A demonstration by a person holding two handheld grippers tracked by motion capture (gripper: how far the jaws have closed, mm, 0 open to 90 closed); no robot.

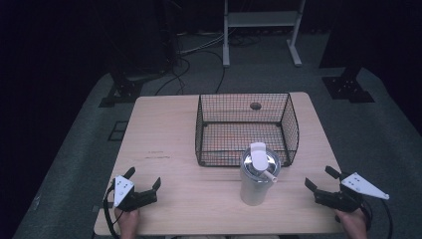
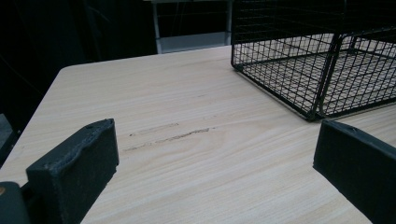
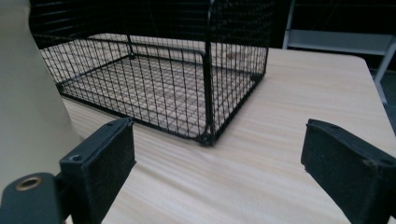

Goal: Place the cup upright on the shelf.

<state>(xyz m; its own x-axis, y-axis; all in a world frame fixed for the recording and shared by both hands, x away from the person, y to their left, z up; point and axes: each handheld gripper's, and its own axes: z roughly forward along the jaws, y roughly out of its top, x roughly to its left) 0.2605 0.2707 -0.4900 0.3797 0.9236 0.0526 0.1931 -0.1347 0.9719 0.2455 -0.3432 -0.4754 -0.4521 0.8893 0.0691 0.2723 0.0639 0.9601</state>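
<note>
My desk (image 1: 164,134) is a pale wood-grain top that carries everything here; on its far half, a little right of centre, stands a black wire basket (image 1: 247,128) with an open top, its mesh floor showing the wood beneath; just in front of the basket's near wall, touching or nearly so, stands an upright metal tumbler (image 1: 258,174) with a white flip lid, its pale side filling the left edge of my right gripper view; I cannot tell whether tumbler and basket actually meet. My left tool (image 1: 144,185) rests at the near left corner of the desk, well apart from the tumbler, jaws spread wide with nothing but bare wood between them; in the left gripper view the basket's corner lies ahead and to the right. My right tool (image 1: 320,178) sits at the near right edge, jaws likewise wide apart and holding nothing, near the tumbler but not touching it; the basket's near right corner stands straight ahead of it.
</note>
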